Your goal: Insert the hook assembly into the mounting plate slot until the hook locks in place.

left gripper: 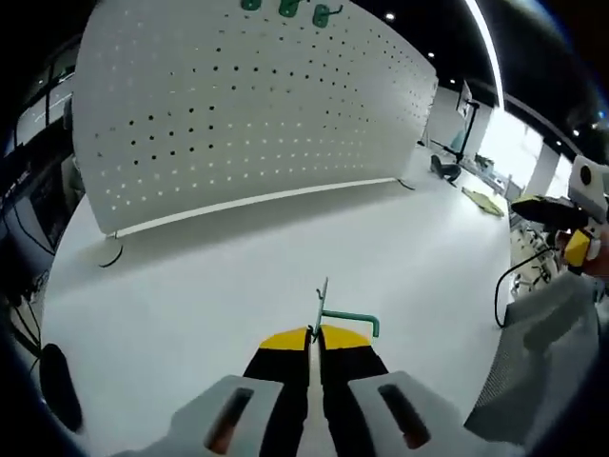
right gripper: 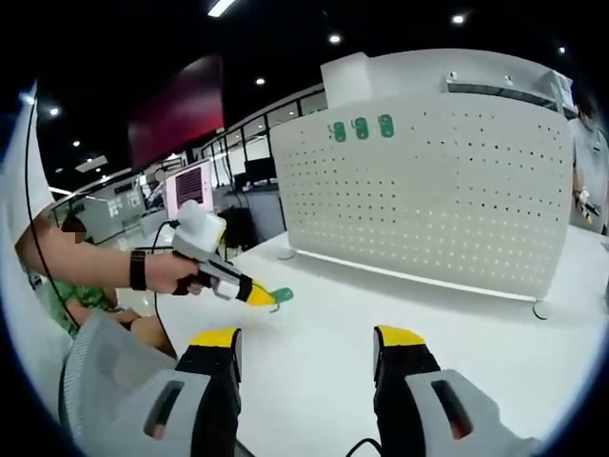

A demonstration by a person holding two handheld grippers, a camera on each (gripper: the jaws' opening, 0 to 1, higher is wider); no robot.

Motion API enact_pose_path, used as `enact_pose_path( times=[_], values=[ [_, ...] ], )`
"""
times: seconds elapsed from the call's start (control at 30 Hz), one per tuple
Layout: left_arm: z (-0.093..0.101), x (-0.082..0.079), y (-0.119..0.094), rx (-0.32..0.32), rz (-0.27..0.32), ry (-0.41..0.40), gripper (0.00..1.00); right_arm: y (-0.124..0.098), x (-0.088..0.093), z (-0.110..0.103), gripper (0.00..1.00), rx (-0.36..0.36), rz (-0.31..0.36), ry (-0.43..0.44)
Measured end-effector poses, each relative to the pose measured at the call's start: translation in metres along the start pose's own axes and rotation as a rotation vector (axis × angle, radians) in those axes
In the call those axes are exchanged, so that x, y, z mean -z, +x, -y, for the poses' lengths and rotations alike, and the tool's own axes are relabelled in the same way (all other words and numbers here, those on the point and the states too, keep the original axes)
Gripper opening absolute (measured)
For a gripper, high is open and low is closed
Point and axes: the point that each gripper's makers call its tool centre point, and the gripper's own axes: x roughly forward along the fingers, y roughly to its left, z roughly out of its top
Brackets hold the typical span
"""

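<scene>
A white perforated mounting board point(left gripper: 247, 105) stands upright at the back of the white table point(left gripper: 238, 276); it also shows in the right gripper view point(right gripper: 428, 190). Three green hooks hang near its top edge point(left gripper: 285, 8) point(right gripper: 362, 129). My left gripper point(left gripper: 314, 335) is shut on a green hook with a metal plate point(left gripper: 344, 319), held above the table well short of the board. From the right gripper view that left gripper point(right gripper: 262, 295) appears at the left, held by a hand, with the green hook point(right gripper: 283, 295) at its tip. My right gripper point(right gripper: 309, 341) is open and holds nothing.
The board rests on small feet point(left gripper: 109, 255) near the table's far edge. A black cable point(left gripper: 500, 295) runs at the right. A person's arm with a dark wristband point(right gripper: 138, 269) reaches in from the left. Office desks and screens lie behind.
</scene>
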Motion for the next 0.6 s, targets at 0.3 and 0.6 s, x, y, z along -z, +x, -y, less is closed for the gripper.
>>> enact_pose_path(
  times=[0.3,0.6],
  values=[
    [0.015,0.000,-0.003,0.024,-0.037,-0.024,0.03,0.001,0.004,-0.004,0.55,-0.014,-0.006,-0.011],
    [0.036,0.000,-0.007,0.072,-0.042,-0.058,0.02,0.001,0.001,-0.007,0.53,-0.028,-0.001,-0.016]
  ],
)
